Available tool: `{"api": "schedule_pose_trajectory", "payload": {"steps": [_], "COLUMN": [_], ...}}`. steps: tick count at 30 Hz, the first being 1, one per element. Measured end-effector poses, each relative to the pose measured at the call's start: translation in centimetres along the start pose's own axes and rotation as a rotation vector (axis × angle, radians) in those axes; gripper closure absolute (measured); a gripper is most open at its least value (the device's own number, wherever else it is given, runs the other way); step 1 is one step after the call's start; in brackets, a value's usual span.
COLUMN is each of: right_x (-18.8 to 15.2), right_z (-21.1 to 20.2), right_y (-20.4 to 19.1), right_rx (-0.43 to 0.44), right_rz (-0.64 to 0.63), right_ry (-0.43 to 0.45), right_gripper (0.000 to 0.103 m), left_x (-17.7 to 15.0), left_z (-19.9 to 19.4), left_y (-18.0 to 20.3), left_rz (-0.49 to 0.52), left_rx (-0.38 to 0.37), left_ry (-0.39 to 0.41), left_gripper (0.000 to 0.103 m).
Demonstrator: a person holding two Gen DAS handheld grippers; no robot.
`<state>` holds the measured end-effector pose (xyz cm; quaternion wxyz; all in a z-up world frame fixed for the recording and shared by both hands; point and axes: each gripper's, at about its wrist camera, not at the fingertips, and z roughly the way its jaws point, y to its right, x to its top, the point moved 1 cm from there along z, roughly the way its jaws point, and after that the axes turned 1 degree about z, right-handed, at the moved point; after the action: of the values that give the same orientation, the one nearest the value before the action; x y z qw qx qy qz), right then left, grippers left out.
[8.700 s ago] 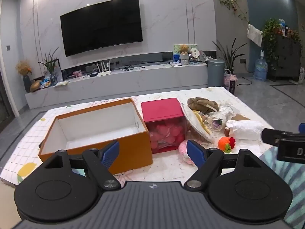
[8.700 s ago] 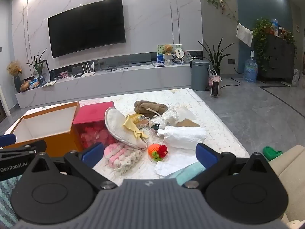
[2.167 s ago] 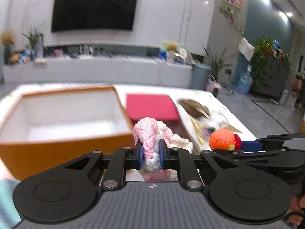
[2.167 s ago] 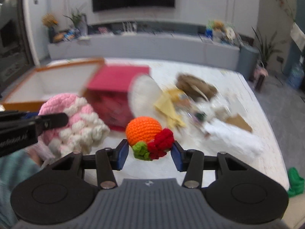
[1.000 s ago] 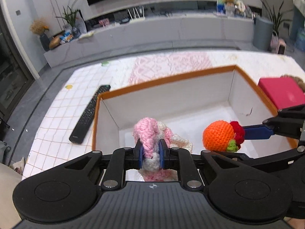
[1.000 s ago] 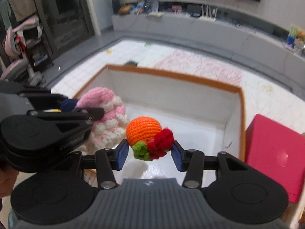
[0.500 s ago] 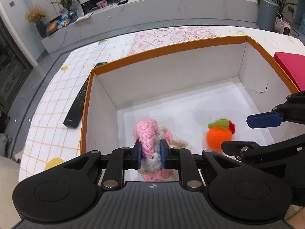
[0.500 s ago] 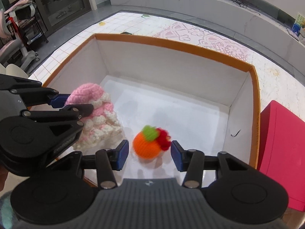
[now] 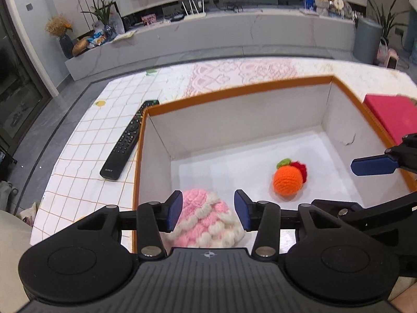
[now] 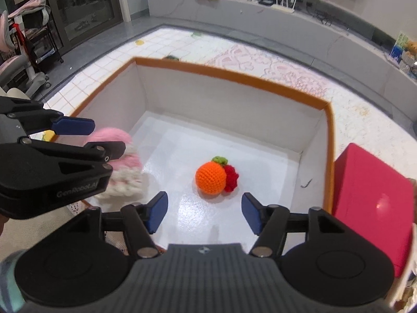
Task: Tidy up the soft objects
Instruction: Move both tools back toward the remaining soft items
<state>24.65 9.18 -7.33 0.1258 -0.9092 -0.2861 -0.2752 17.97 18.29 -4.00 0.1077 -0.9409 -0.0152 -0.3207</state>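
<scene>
Both tools' jaws just spread (nothing clamped) — crocheted orange ball (image 10: 210,178) in cardboard box (image 10: 234,77).

Left gripper (image 9: 208,214): jaws have just been opening, pads clear of the pink-and-white crocheted piece (image 9: 207,220) lying between and below the fingers. Orange crocheted ball (image 9: 288,179) rests beyond the right finger on the box (image 9: 234,88) floor. Remote control (image 9: 125,143) lies outside, beyond the left finger.

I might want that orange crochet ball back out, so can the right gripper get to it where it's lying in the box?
Probably yes: the right gripper is open above the orange crochet ball, nothing between them.
</scene>
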Motion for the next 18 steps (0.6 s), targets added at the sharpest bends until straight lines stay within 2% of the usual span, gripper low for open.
{"api": "schedule_pose_trajectory", "payload": {"steps": [8, 14, 18], "right_x": [-2.5, -6.5, -10.0], "right_z": [-6.3, -11.9, -15.0], "right_y": [0.8, 1.8, 3.0], "right_rx": [-0.030, -0.064, -0.085], "right_rz": [0.050, 0.114, 0.158], "right_ry": [0.174, 0.308, 0.360], "right_gripper": [0.040, 0.034, 0.030], "left_x": [-0.7, -2.4, -3.7], "left_z": [-6.6, -10.9, -12.6], "left_y": [0.9, 3.9, 6.6], "left_rz": [-0.054, -0.057, -0.037], "left_rx": [-0.068, -0.144, -0.202], "left_ry": [0.201, 0.340, 0.395], "left_gripper": [0.047, 0.047, 0.047]}}
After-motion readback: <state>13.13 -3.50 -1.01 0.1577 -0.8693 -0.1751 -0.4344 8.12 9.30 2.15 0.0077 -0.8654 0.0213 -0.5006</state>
